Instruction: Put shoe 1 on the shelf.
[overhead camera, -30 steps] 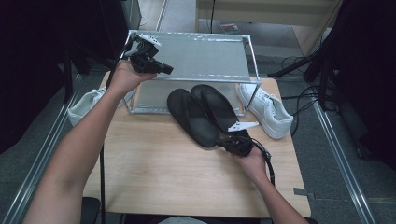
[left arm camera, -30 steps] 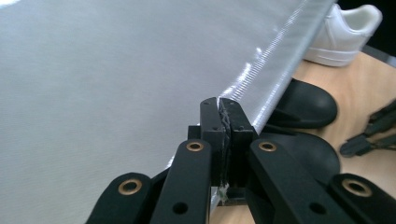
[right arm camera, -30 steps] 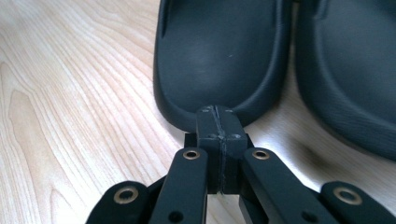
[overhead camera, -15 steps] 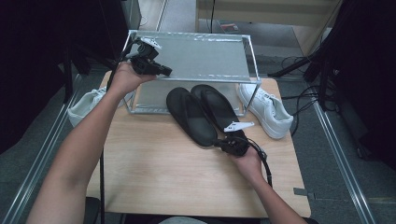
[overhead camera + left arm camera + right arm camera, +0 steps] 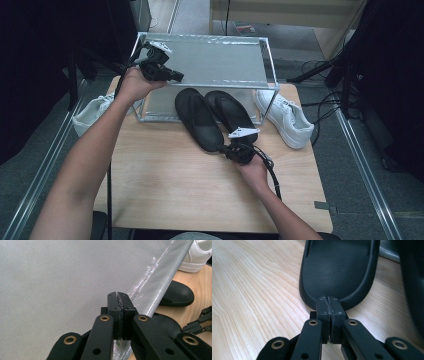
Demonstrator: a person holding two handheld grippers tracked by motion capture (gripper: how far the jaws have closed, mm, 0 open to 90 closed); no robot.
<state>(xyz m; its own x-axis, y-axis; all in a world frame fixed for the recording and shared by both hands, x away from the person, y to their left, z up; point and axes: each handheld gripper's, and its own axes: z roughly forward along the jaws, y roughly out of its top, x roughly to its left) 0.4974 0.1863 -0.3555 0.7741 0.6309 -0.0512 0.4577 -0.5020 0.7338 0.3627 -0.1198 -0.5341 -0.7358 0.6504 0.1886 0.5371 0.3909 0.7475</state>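
Observation:
Two black slippers lie side by side on the wooden table, toes under a metal-framed shelf (image 5: 200,62) with a grey top. My right gripper (image 5: 225,149) is shut, its tips right at the heel of the left slipper (image 5: 197,117); in the right gripper view the closed jaws (image 5: 330,302) meet that heel rim (image 5: 337,270) with nothing between them. The other slipper (image 5: 232,112) lies to its right. My left gripper (image 5: 178,78) hovers shut over the shelf's front left part, and its closed jaws (image 5: 120,296) hang above the grey sheet (image 5: 62,277).
A white sneaker (image 5: 286,117) lies on the table right of the shelf, another (image 5: 92,114) off its left side. Bare wood (image 5: 175,185) stretches toward the near edge. Dark equipment and cables surround the table.
My right gripper has slid left along the table, from behind the right slipper to the heel of the left one. The left hand has stayed over the shelf.

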